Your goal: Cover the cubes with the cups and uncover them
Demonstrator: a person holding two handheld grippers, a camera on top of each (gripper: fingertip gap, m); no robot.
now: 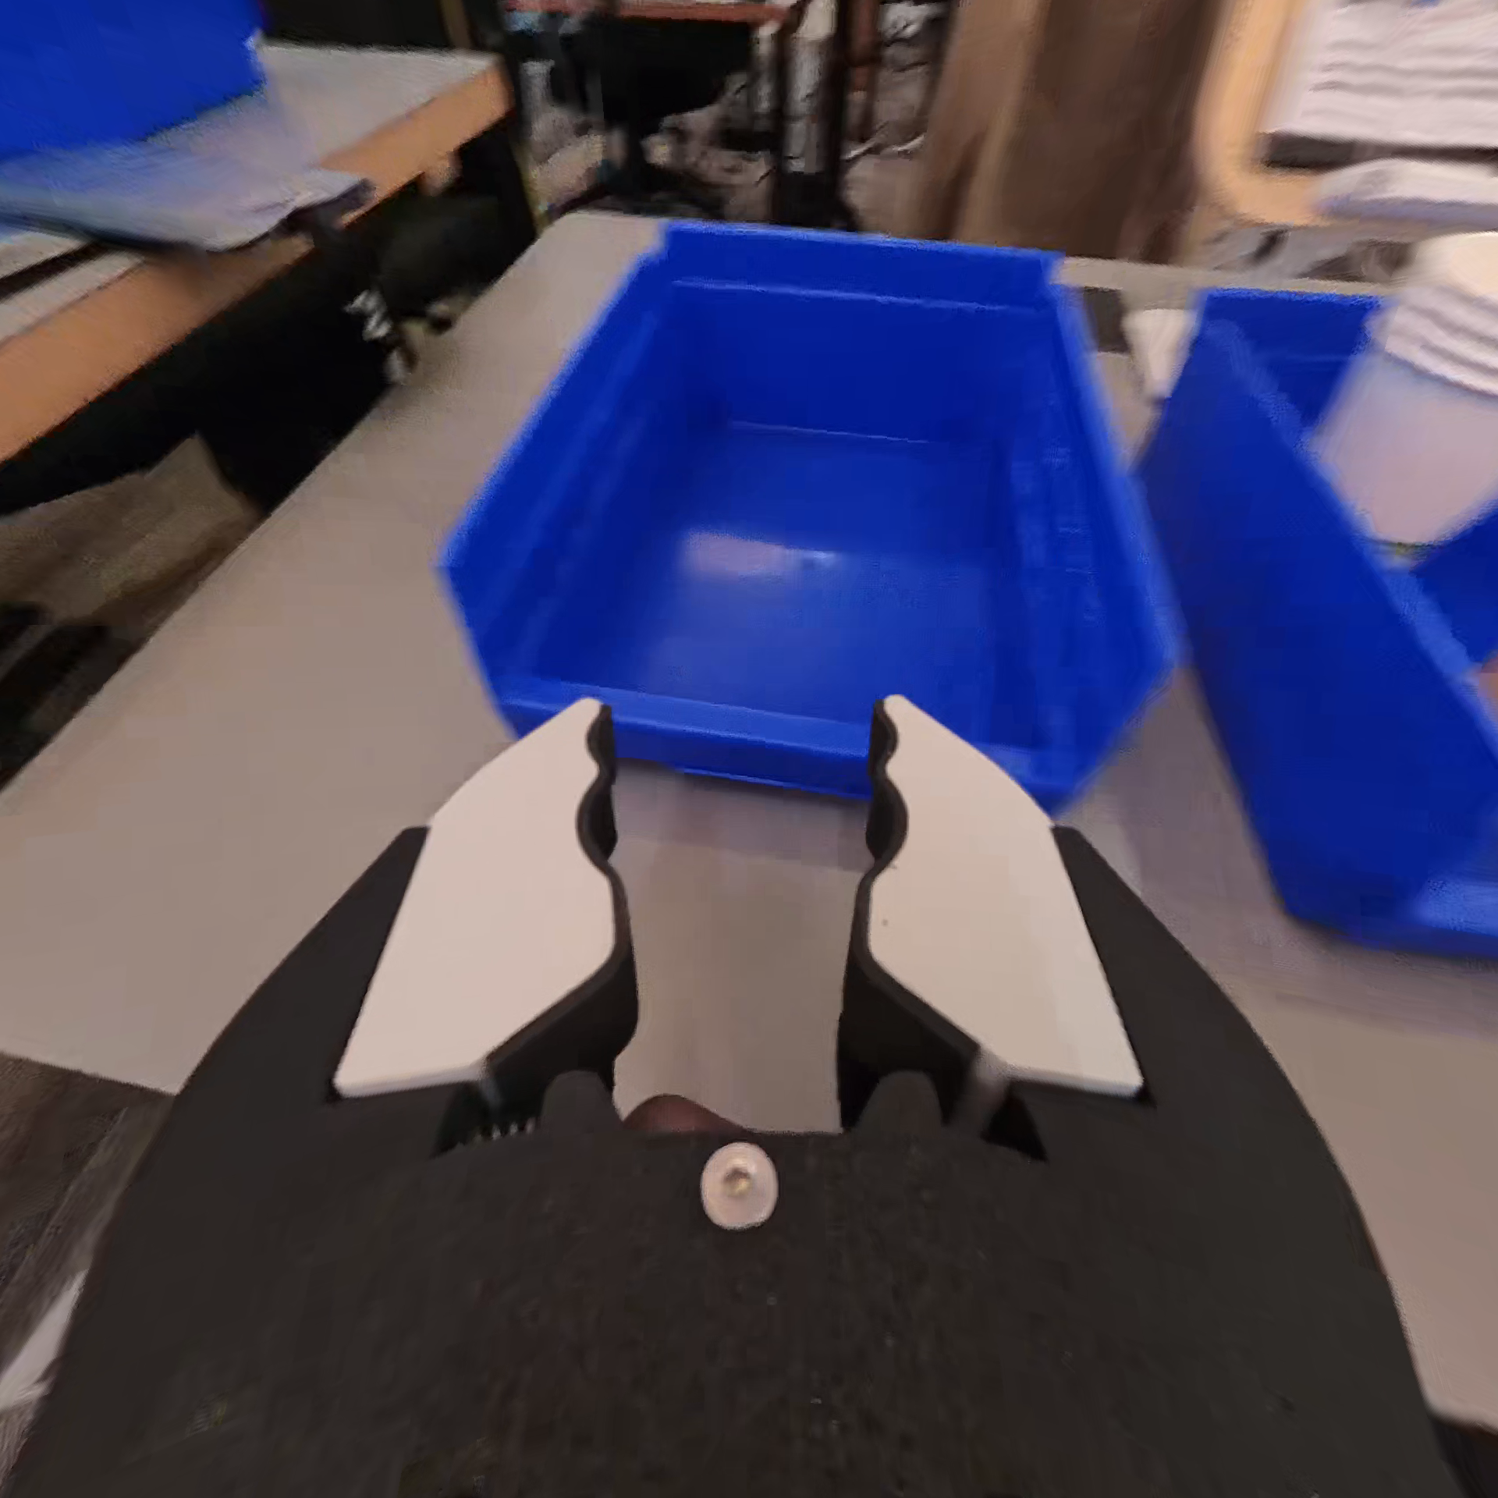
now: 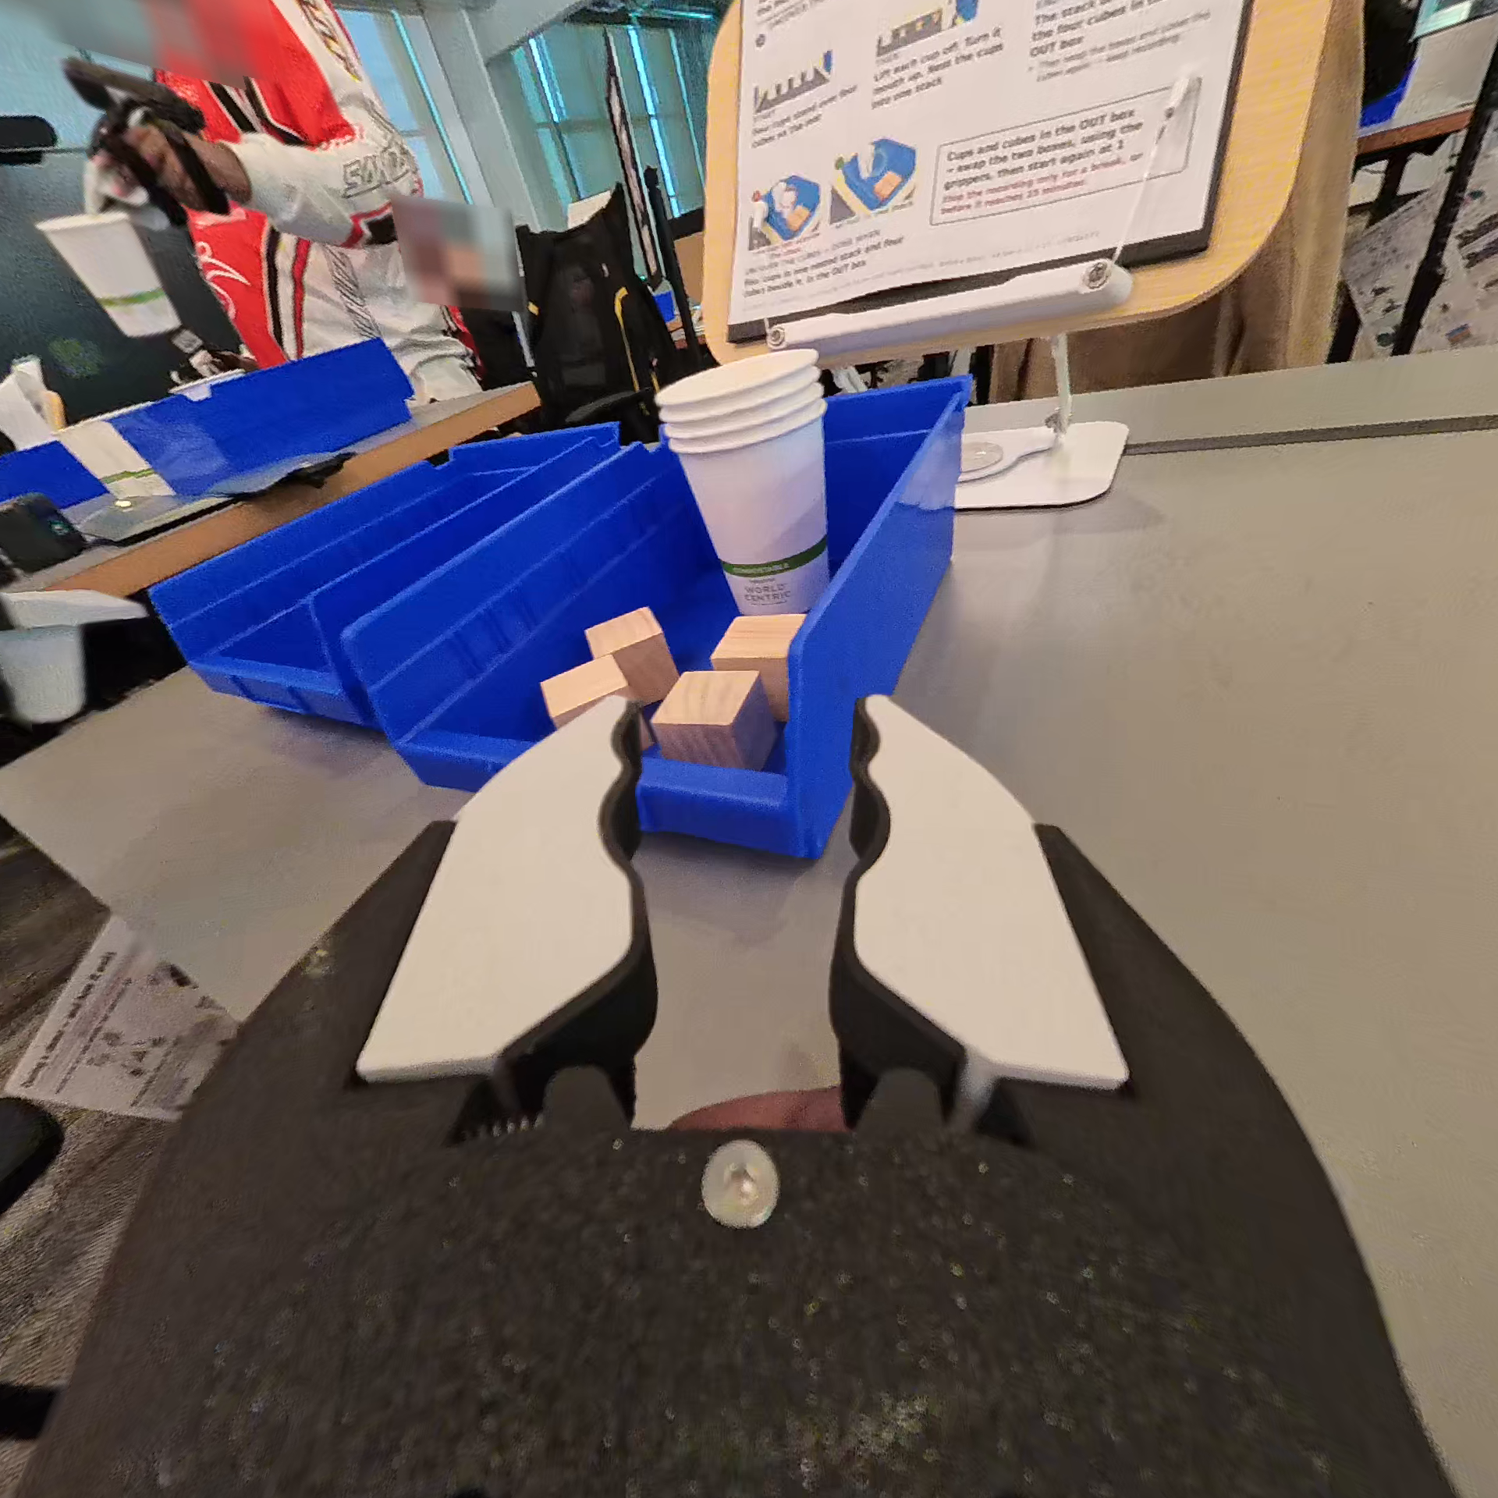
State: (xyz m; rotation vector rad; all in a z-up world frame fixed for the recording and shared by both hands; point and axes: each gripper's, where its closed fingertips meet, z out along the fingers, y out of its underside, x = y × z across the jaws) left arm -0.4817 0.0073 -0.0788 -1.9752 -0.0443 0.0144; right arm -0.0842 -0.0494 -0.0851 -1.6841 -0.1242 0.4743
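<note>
In the right wrist view, a stack of white paper cups (image 2: 754, 478) stands upright in a blue bin (image 2: 875, 608), with several wooden cubes (image 2: 709, 717) lying in its near end. My right gripper (image 2: 742, 713) is open and empty, just in front of that bin's near wall. In the left wrist view, my left gripper (image 1: 742, 713) is open and empty in front of an empty blue bin (image 1: 811, 527). The cup stack (image 1: 1402, 405) shows blurred in the second bin (image 1: 1297, 689) at the right.
The bins sit side by side on a grey table (image 2: 1216, 729). An instruction sheet on a white stand (image 2: 1013, 162) stands at the back right. Another person with a gripper and cup (image 2: 113, 267) works at a neighbouring table (image 2: 243, 519) to the left.
</note>
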